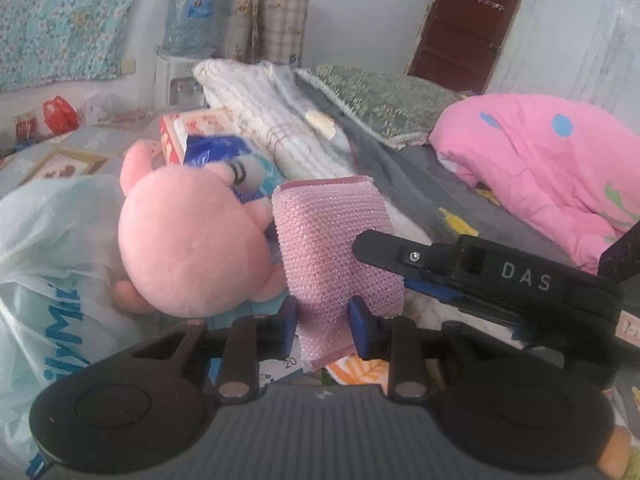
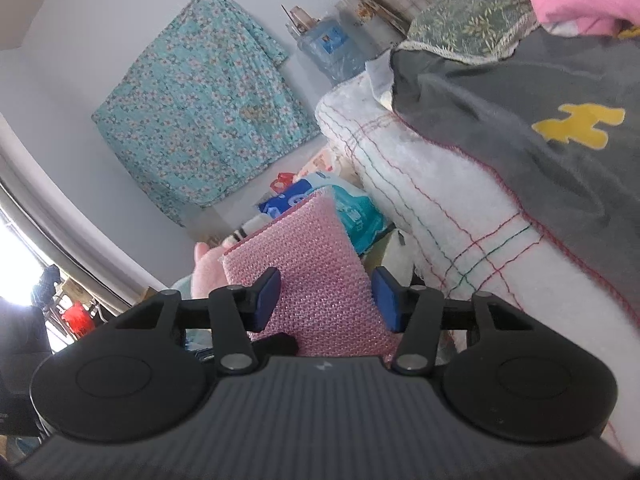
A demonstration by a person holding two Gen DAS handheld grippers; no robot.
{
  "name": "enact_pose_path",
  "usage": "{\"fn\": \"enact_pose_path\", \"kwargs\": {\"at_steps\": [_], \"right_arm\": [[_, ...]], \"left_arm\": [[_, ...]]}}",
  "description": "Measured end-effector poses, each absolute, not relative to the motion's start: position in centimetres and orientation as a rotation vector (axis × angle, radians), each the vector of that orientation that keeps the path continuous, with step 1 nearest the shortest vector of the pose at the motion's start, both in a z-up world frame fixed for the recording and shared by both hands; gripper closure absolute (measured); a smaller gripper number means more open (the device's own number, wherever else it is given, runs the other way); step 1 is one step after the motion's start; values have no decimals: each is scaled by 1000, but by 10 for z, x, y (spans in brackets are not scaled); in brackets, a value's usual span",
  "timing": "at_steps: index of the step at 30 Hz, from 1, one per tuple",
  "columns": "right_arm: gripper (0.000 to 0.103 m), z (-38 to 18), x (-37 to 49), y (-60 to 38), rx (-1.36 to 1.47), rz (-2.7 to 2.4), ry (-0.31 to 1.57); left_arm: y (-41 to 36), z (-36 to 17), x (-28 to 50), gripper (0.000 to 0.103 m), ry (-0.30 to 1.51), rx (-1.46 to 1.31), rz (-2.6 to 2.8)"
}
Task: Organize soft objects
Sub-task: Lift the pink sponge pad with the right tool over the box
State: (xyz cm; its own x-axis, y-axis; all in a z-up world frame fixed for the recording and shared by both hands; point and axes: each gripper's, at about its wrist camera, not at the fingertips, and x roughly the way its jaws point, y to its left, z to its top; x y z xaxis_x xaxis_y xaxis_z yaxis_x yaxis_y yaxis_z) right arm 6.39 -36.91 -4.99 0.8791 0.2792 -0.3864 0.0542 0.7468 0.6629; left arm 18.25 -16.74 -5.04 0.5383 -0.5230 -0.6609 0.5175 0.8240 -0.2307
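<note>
Left wrist: pink plush [image 1: 192, 240] lies against white plastic bag [image 1: 48, 248].

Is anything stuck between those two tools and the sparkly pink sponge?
No. The pink sponge sits directly between the left tool's blue pads, which pinch it. The right tool has it between its pads too, nothing intervening.

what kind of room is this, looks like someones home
Most likely a lived-in bedroom: a pink quilt bundled on a bed under a grey blanket, a floral cloth hung on the wall, and a water dispenser beside it.
</note>
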Motion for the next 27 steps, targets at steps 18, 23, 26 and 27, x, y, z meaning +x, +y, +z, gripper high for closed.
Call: {"fn": "enact_pose_path", "kwargs": {"at_steps": [18, 23, 26, 27], "right_arm": [[52, 57, 35, -289, 626, 393, 357], [51, 83, 78, -219, 607, 588, 443], [50, 92, 108, -164, 581, 700, 535], [50, 94, 118, -146, 568, 728, 566]], "left_arm": [[-80, 51, 109, 74, 528, 16, -451], [-16, 79, 108, 74, 518, 4, -298], [28, 91, 112, 74, 523, -3, -191], [45, 93, 115, 74, 535, -11, -155]]}}
